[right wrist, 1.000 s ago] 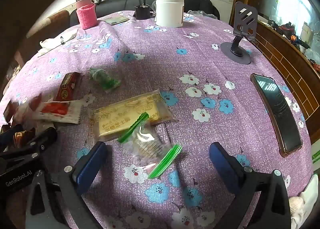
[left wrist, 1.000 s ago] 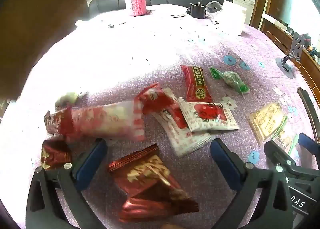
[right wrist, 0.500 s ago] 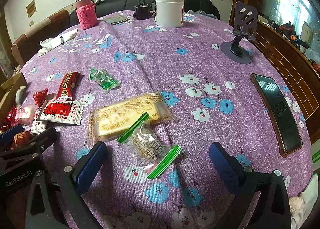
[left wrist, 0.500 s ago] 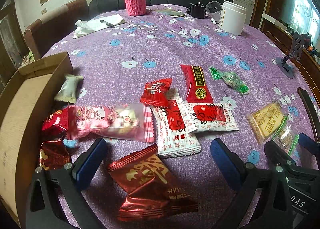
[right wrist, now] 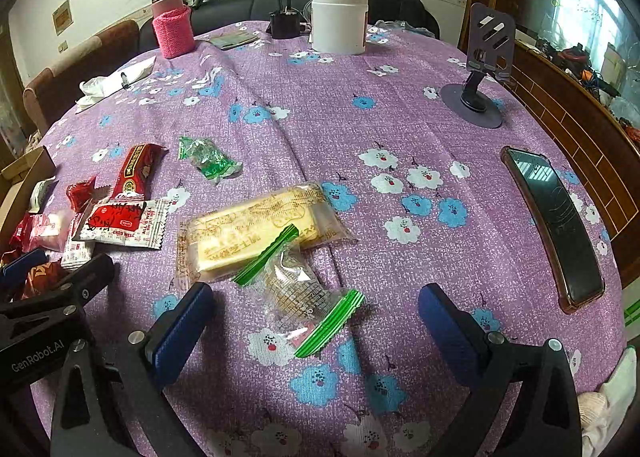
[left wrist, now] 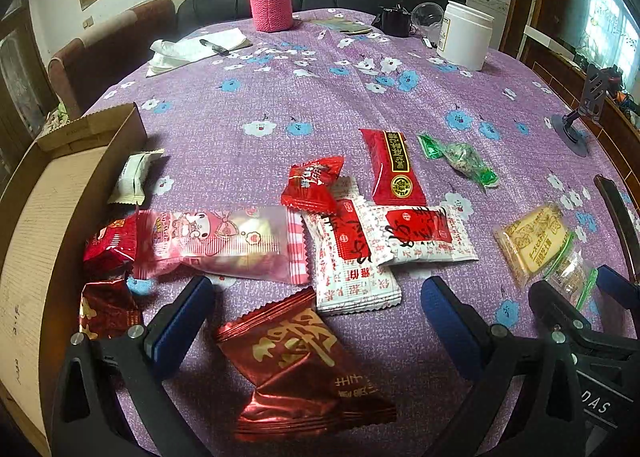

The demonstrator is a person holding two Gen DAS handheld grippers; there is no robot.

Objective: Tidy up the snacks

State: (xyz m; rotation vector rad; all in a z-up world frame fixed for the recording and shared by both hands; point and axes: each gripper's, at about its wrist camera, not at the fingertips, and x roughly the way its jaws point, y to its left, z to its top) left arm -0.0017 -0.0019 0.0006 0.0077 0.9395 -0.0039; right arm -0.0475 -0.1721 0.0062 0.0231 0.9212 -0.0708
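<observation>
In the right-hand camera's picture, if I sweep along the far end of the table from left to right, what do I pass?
Crumpled tissue → flask in a pink knitted sleeve → small black object → white tub → purple phone stand.

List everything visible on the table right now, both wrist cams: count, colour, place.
dark red foil packets: 2, nearest the left gripper
pink cartoon packet: 1, beside the box
small red packets: 2, one mid-pile, one under the pink packet's end
white-and-red packets: 2, overlapping, centre
long red packet: 1, behind those
green candy wrapper: 1, farther back
yellow cake packet: 1, centre-right
clear packet with green stripes: 1, overlapping the cake
white sachet: 1, against the box
cardboard box: 1, brown, left edge
white jar: 1, far side
pink-sleeved flask: 1, far left
phone stand: 1, grey, right
phone: 1, dark, right edge
left gripper: open
right gripper: open
</observation>
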